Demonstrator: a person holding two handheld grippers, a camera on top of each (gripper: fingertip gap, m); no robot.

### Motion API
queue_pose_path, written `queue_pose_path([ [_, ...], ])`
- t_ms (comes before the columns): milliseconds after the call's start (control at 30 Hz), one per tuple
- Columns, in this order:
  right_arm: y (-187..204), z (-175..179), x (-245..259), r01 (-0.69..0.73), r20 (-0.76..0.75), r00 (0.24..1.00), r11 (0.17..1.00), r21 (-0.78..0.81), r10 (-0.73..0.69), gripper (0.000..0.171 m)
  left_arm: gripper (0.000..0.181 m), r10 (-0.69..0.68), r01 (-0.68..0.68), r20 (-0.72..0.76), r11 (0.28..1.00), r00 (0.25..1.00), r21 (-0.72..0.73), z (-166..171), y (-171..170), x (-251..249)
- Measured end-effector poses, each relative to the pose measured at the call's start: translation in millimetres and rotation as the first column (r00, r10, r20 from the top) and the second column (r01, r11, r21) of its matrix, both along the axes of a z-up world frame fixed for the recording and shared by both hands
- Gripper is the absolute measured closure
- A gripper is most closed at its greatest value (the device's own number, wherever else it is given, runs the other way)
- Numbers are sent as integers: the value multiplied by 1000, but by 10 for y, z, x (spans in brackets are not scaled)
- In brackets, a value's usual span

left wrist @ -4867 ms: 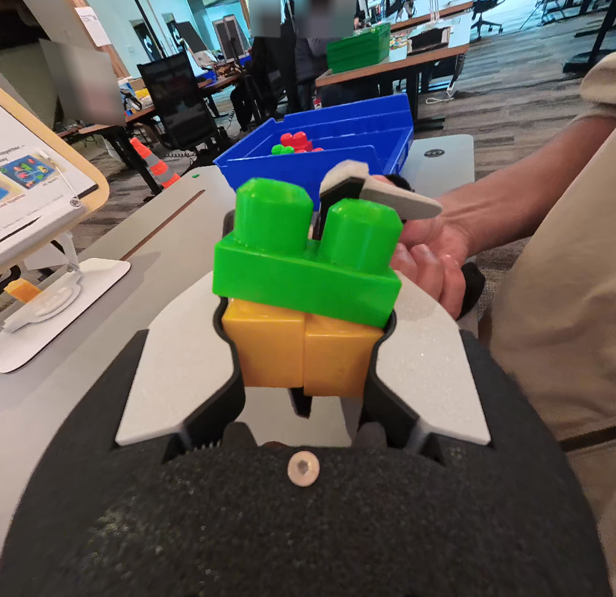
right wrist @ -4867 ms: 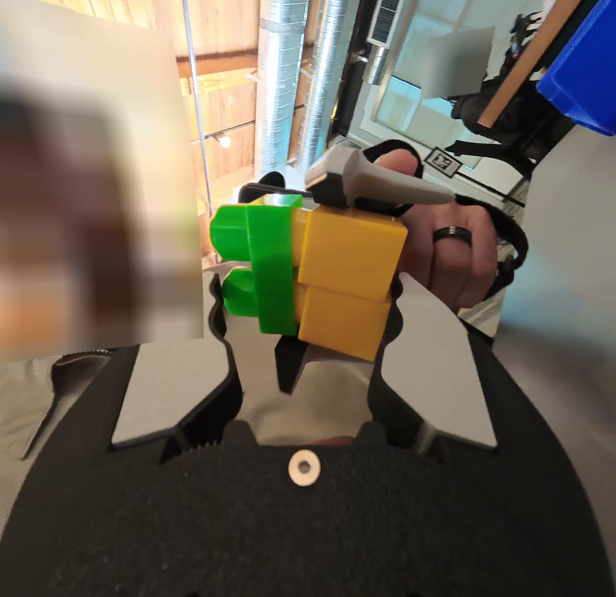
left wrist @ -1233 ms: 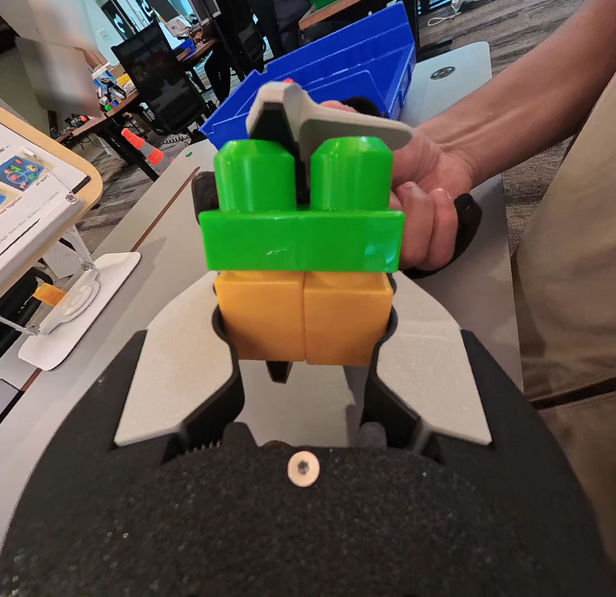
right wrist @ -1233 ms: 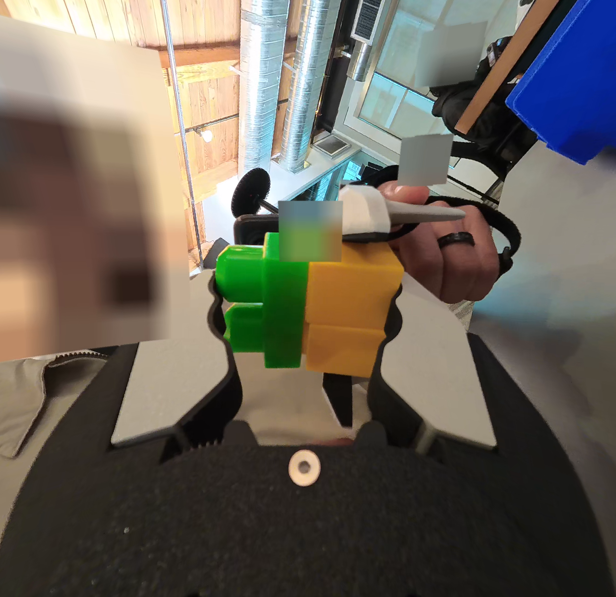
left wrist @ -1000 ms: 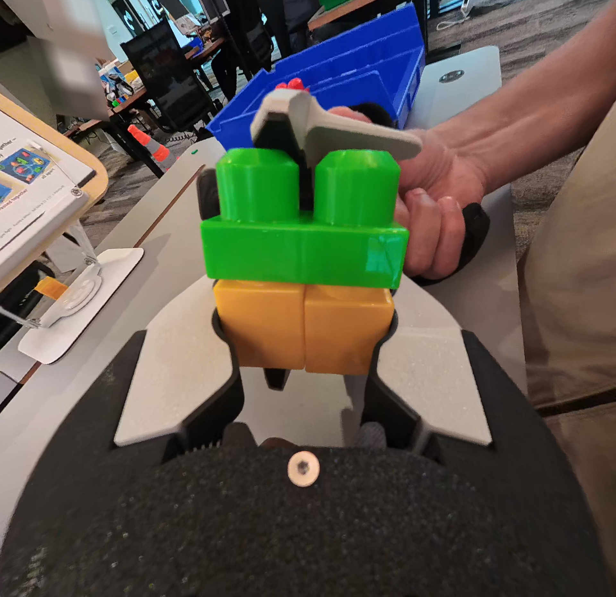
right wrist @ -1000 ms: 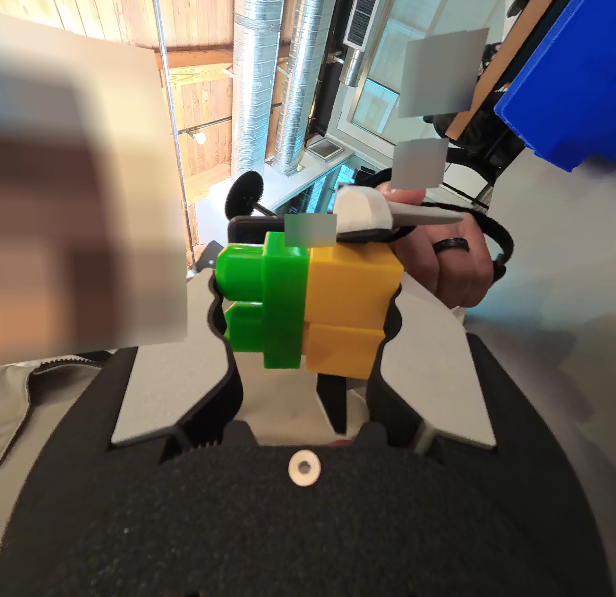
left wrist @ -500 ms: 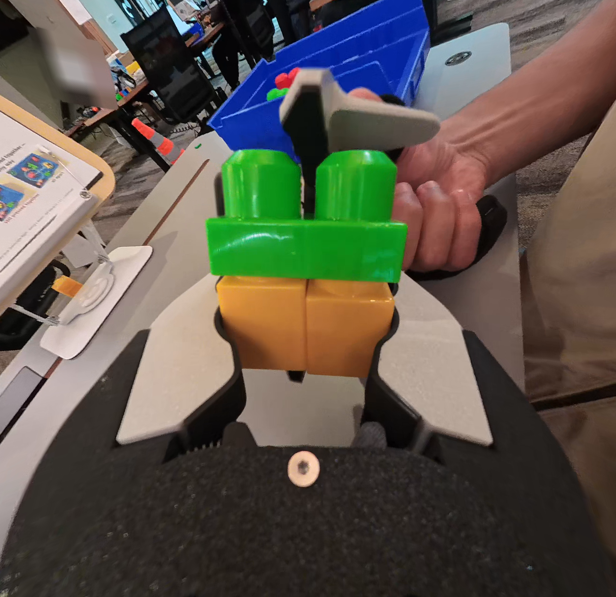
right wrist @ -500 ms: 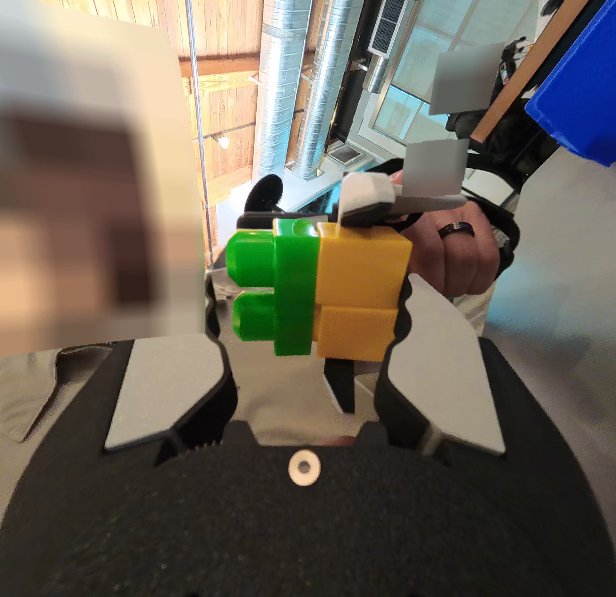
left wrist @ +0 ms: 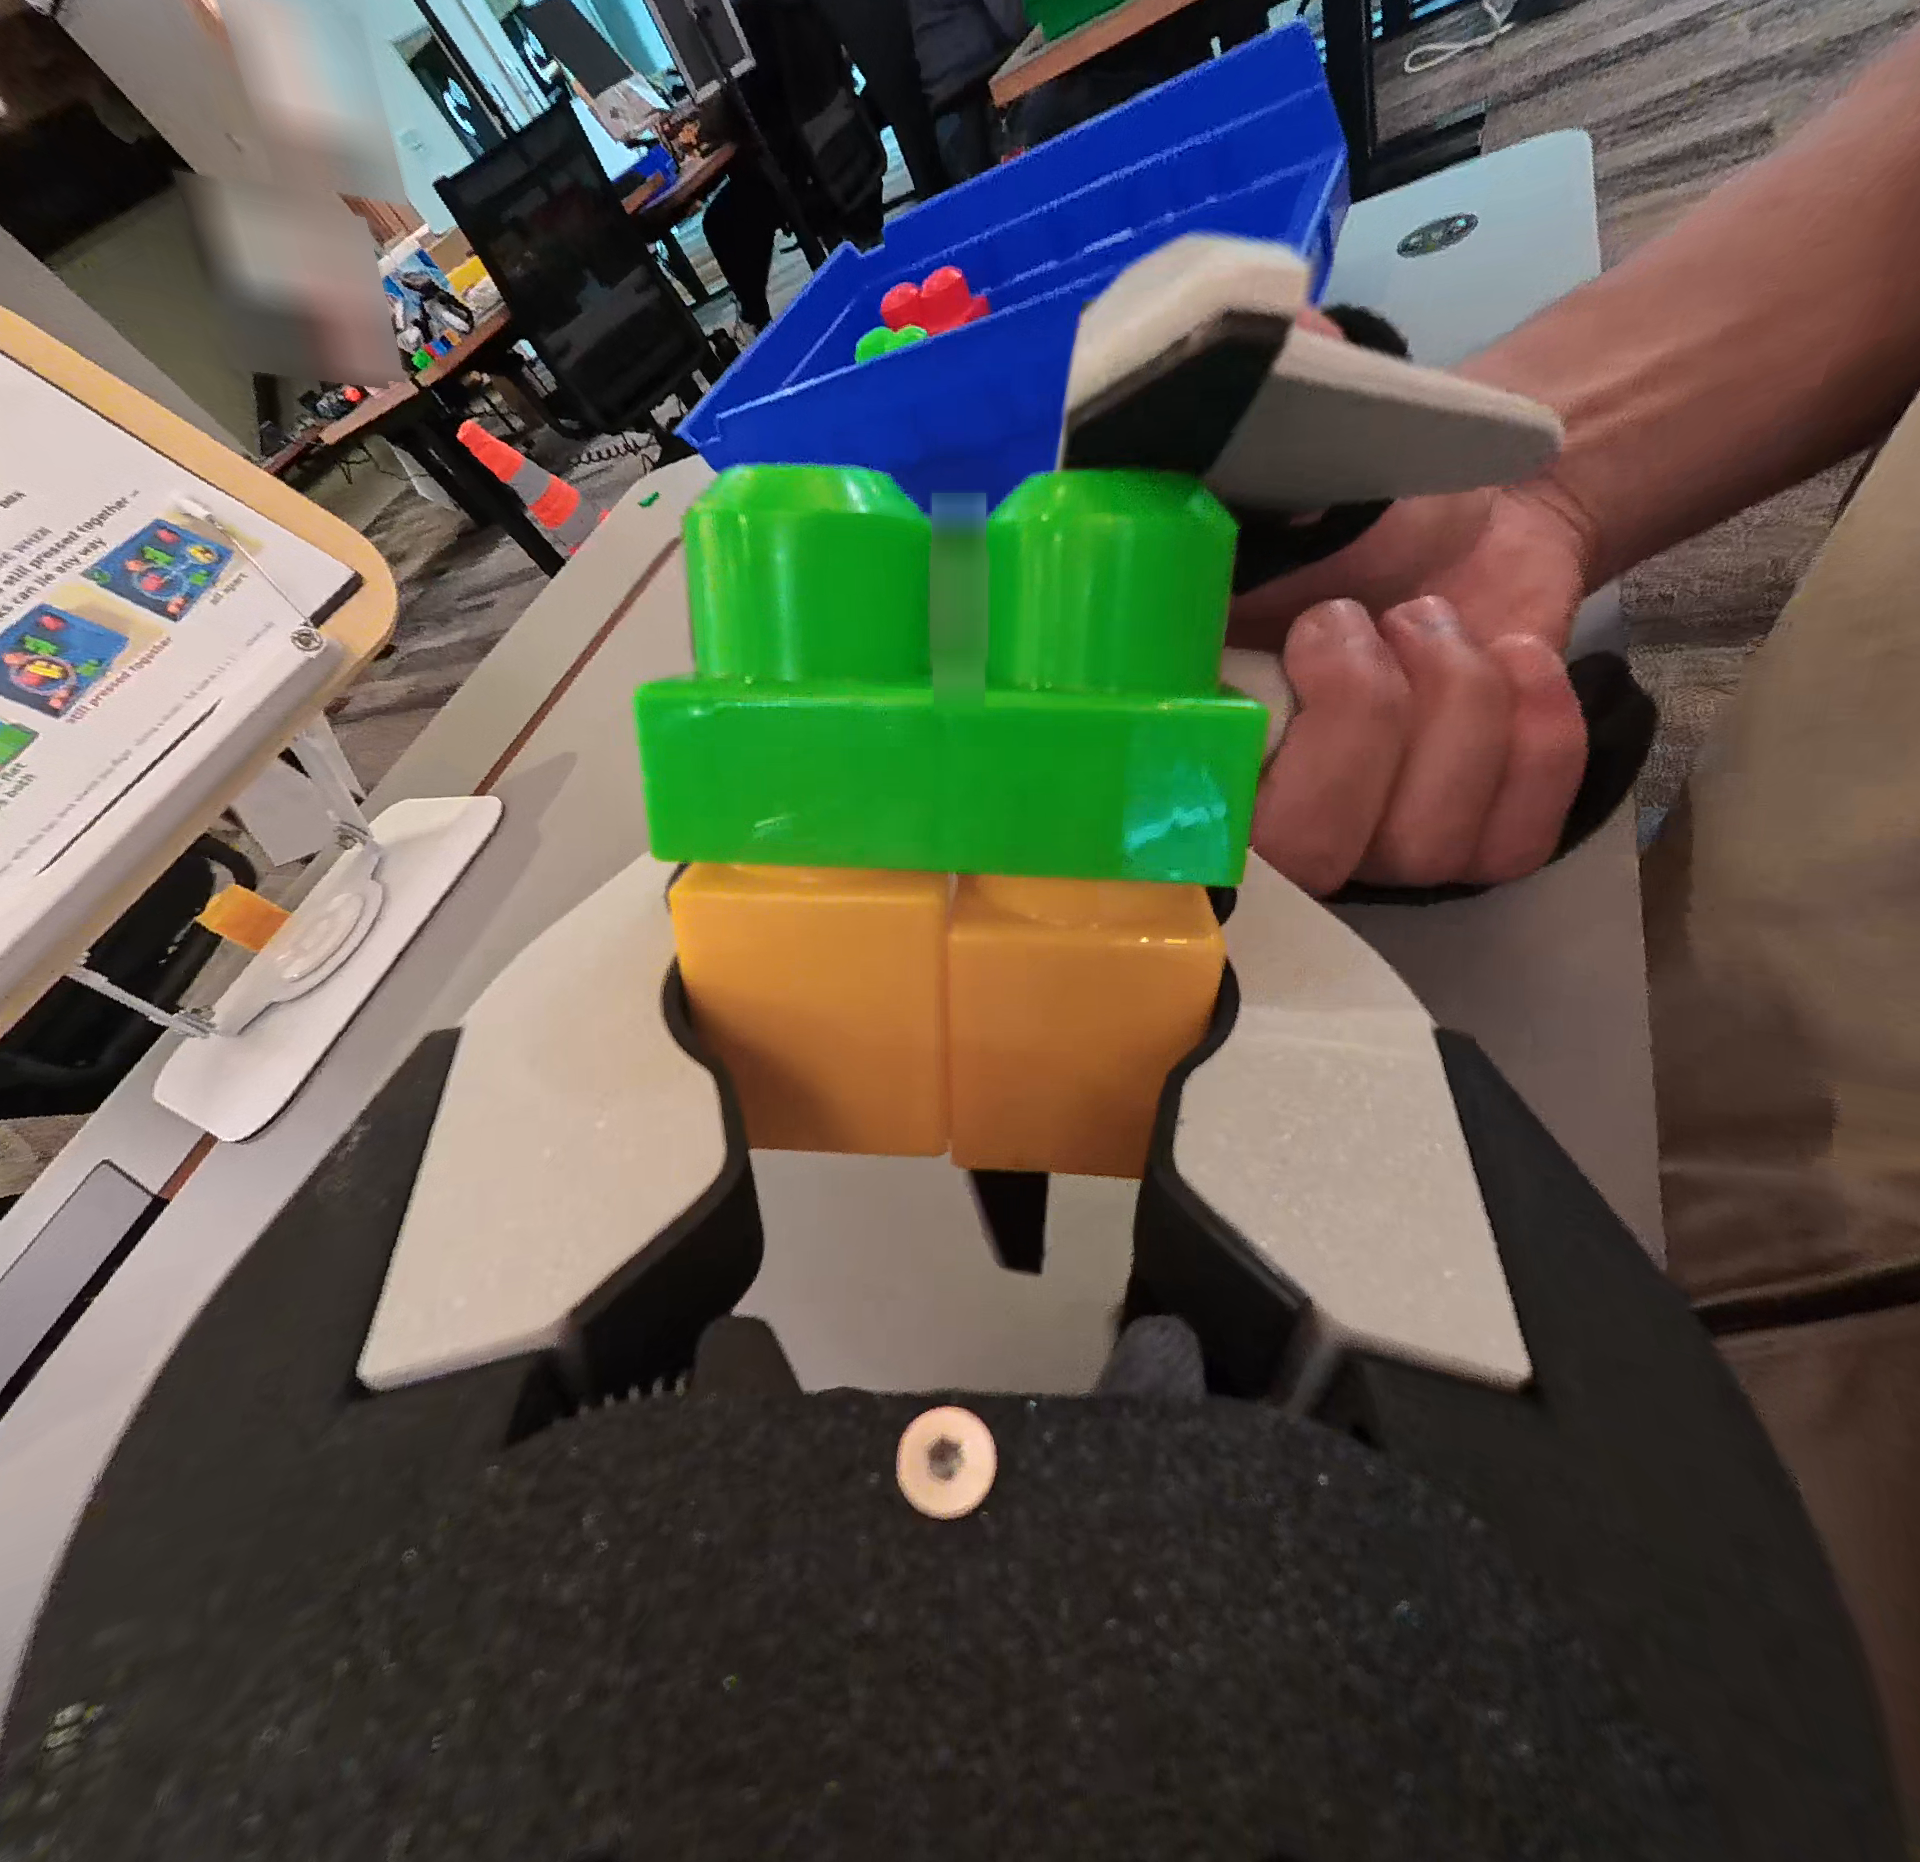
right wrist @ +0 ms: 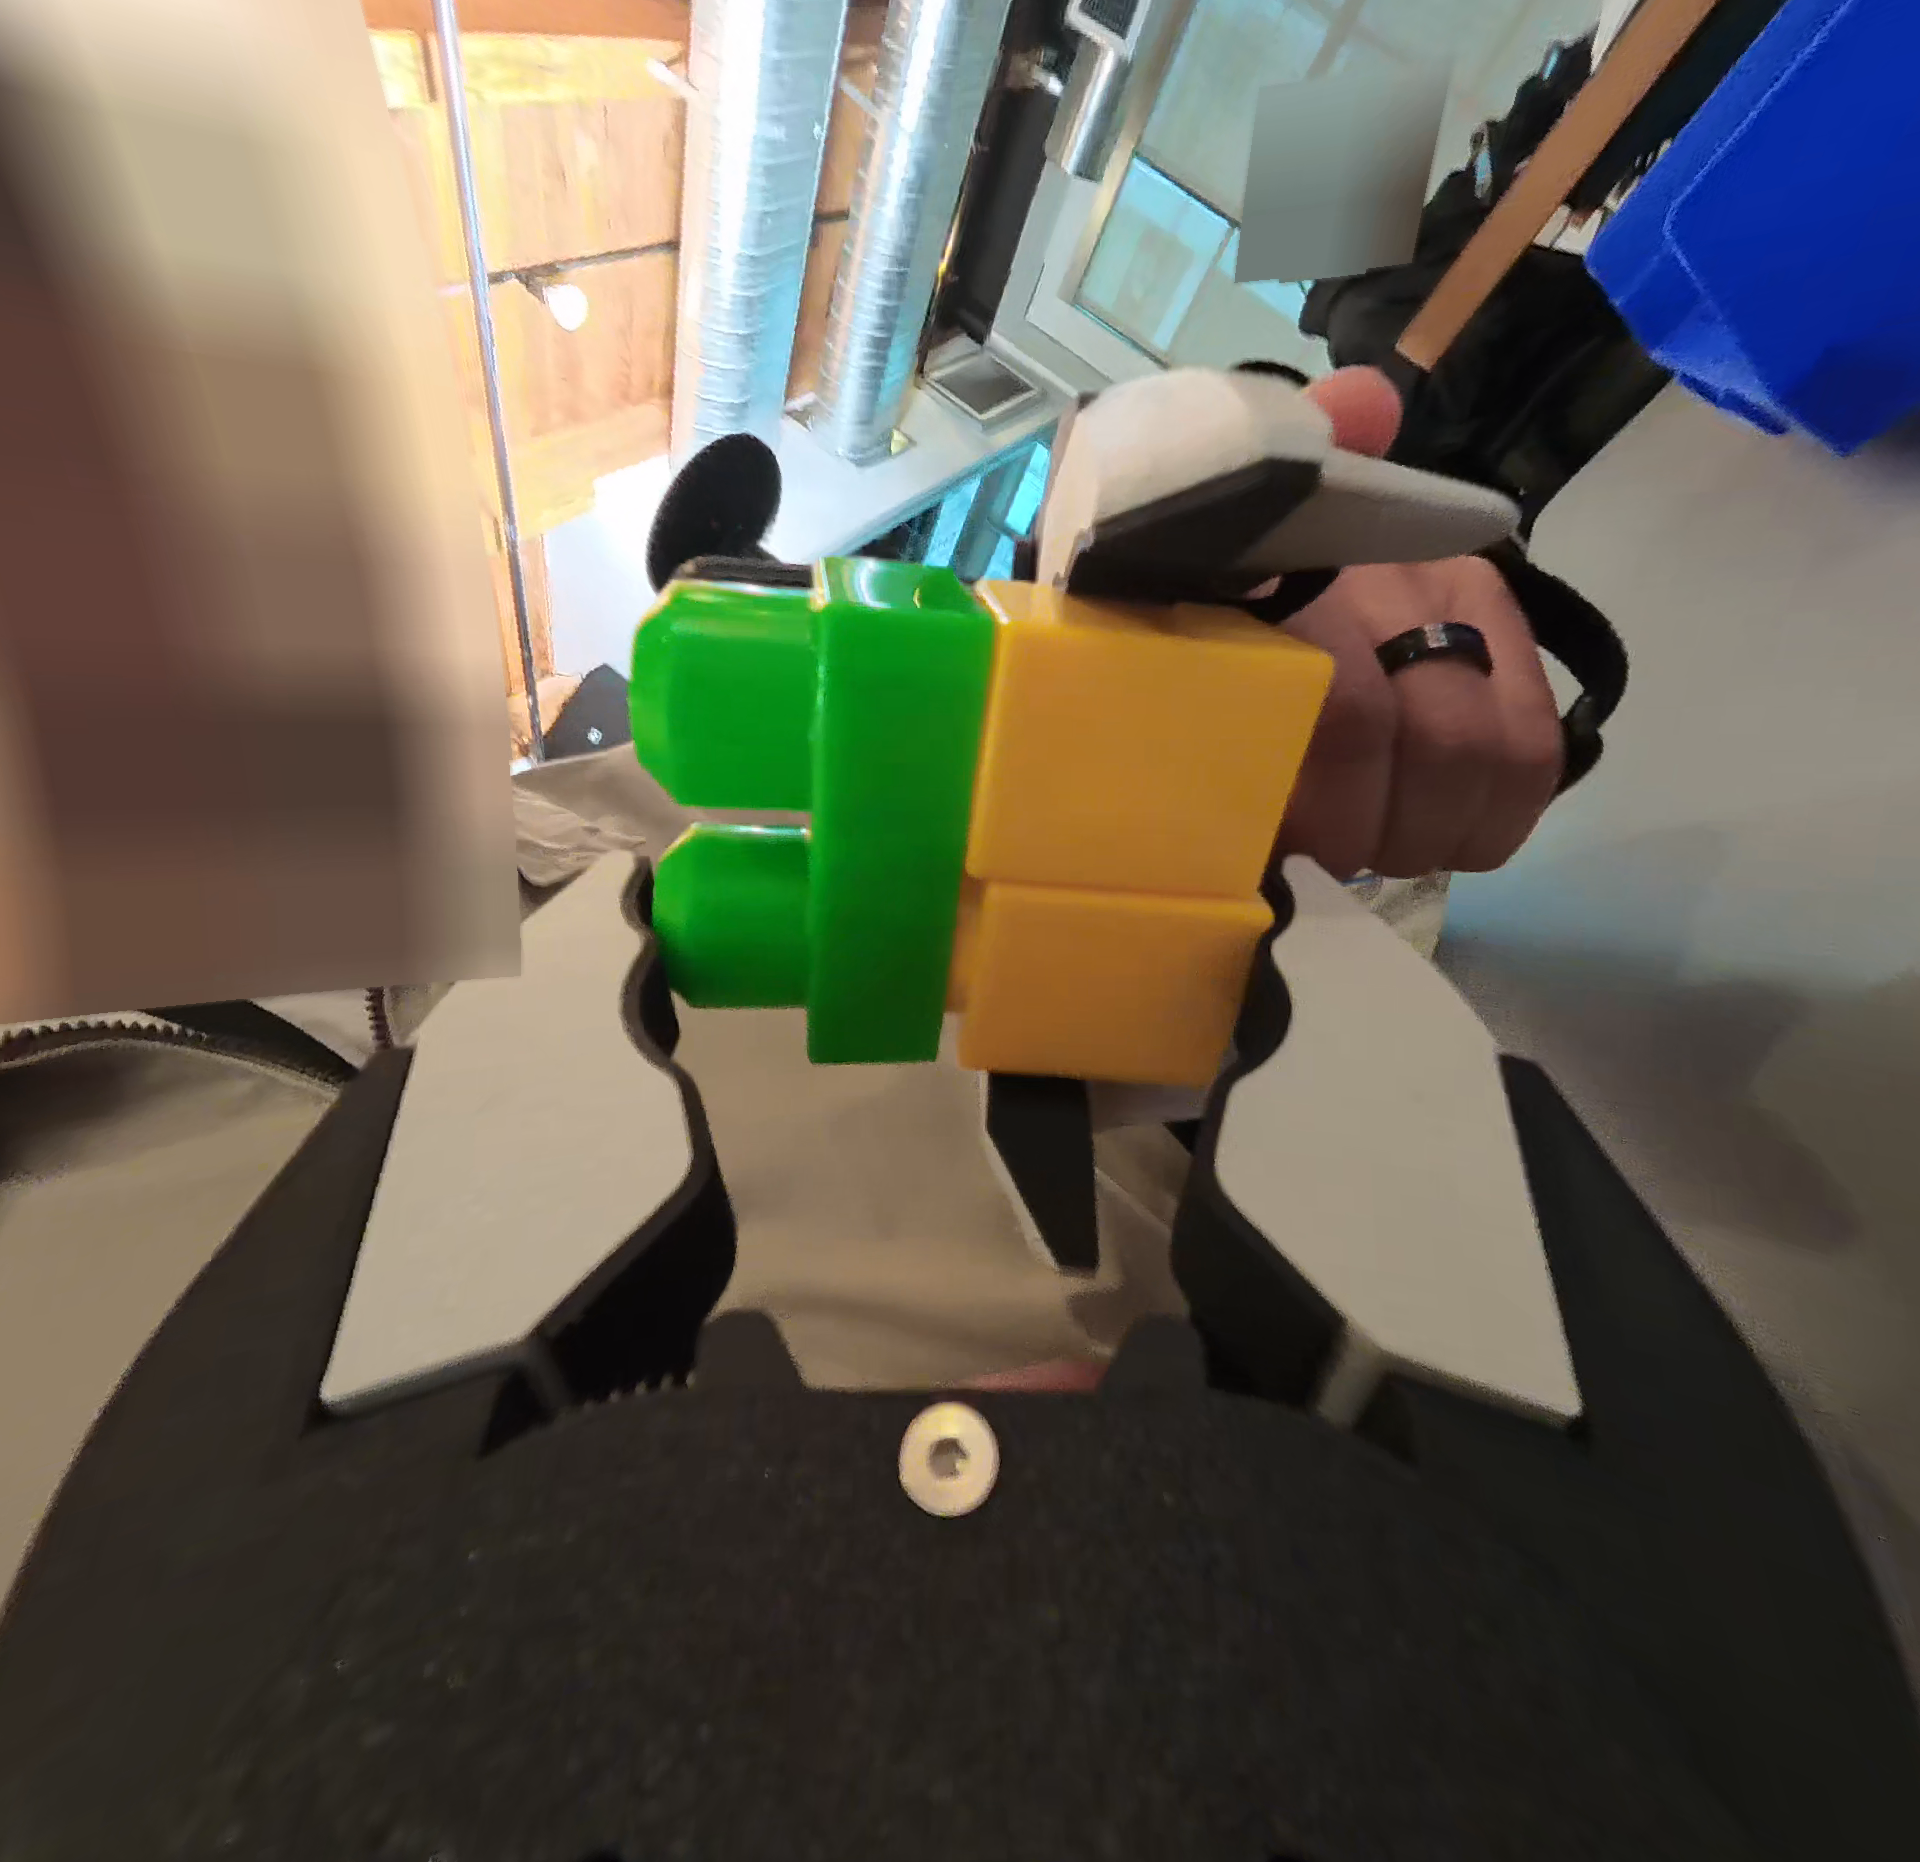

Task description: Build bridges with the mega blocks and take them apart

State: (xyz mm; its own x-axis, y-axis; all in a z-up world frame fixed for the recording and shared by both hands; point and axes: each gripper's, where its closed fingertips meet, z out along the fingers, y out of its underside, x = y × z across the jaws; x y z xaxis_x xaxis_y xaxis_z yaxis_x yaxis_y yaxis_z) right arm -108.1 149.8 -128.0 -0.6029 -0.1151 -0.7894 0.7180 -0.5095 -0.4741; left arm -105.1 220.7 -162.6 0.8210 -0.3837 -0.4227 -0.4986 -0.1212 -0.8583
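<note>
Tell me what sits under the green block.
Under the green block sit two yellow blocks side by side, gripped by the left gripper. How they join is hidden where the blocks meet.

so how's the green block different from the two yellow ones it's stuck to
The green block is one flat, wide piece with two studs showing; the yellow blocks are two taller, narrower pieces side by side, studs hidden. The left gripper clamps the yellow blocks; the green block sits above its fingers. All are glossy plastic, joined as one stack.
</note>
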Motion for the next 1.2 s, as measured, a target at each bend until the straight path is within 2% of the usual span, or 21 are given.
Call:
queue_pose_path([
  [433,15,-53,-33,31,27,999,999,15,-31,70,91,2,-3,35,1000,999,9,-31,19,-31],
  [567,27,-27,-30,22,25,999,1000,-6,-22,70,89,16,-15,-25,999,1000,42,10,0,-67],
  [733,41,56,-12,-19,35,999,991,-133,23,70,89,1,-1,-8,999,1000,54,66,-44,-49],
  [800,86,127,33,-72,20,997,963,-261,80,70,89,-16,15,13,998,1000,66,117,-43,1],
  [933,170,139,58,-103,2,994,920,-377,112,70,90,0,0,31,1000,1000,-12,97,-7,25],
  [1100,159,99,59,-95,20,994,933,-348,109,73,90,3,-3,29,1000,1000,1,90,-53,-9],
  [1200,203,79,39,-65,20,997,963,-262,73,69,90,-2,1,36,1000,999,21,118,-93,-36],
])
